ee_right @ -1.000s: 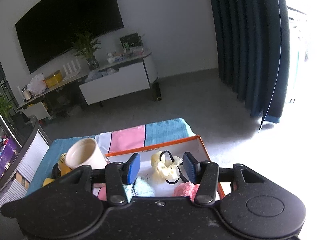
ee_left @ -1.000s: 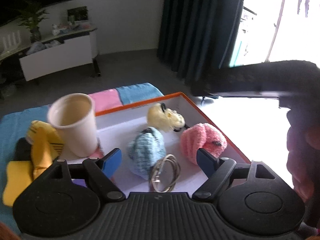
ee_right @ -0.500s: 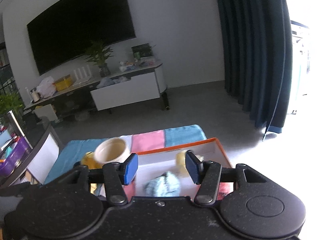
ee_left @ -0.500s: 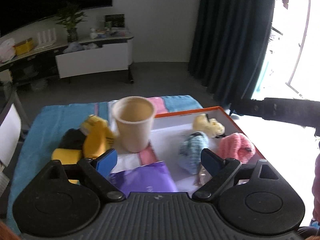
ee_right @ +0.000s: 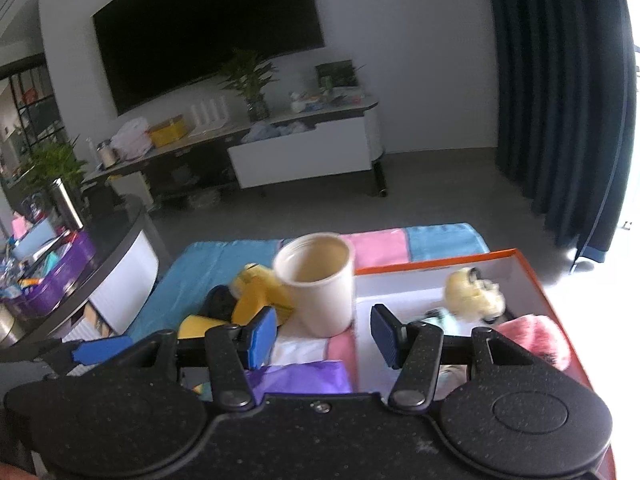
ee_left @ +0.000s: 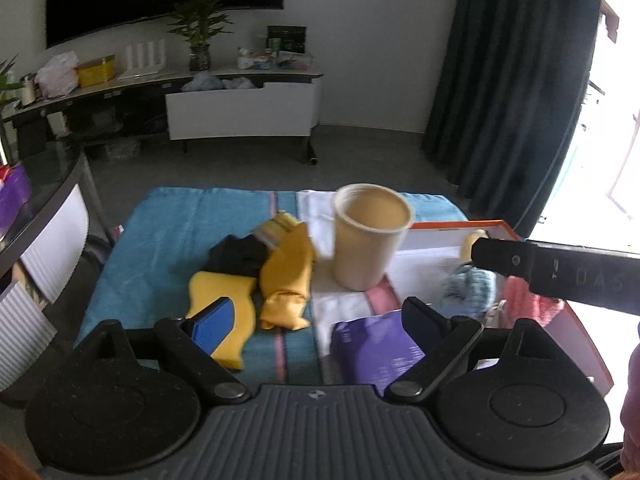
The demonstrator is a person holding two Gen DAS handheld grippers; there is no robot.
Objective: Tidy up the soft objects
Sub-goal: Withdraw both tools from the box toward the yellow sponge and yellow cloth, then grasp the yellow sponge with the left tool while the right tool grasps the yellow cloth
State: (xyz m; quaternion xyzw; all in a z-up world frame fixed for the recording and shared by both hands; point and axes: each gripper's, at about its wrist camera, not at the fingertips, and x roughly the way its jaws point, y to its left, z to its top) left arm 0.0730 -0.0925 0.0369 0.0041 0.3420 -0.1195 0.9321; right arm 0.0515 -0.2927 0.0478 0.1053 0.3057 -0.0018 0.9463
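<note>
Beige cup (ee_left: 370,236); orange-rimmed white box (ee_right: 532,276); towel (ee_left: 188,224) striped blue, pink and white. Soft items: yellow (ee_left: 286,276), black (ee_left: 238,254), pale blue (ee_left: 472,290), pink (ee_right: 536,338), cream (ee_right: 474,296). Purple bag (ee_left: 376,346).

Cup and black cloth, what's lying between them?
A yellow plush lies between the cup and the black cloth, leaning toward the cup; the left wrist view shows it best.
</note>
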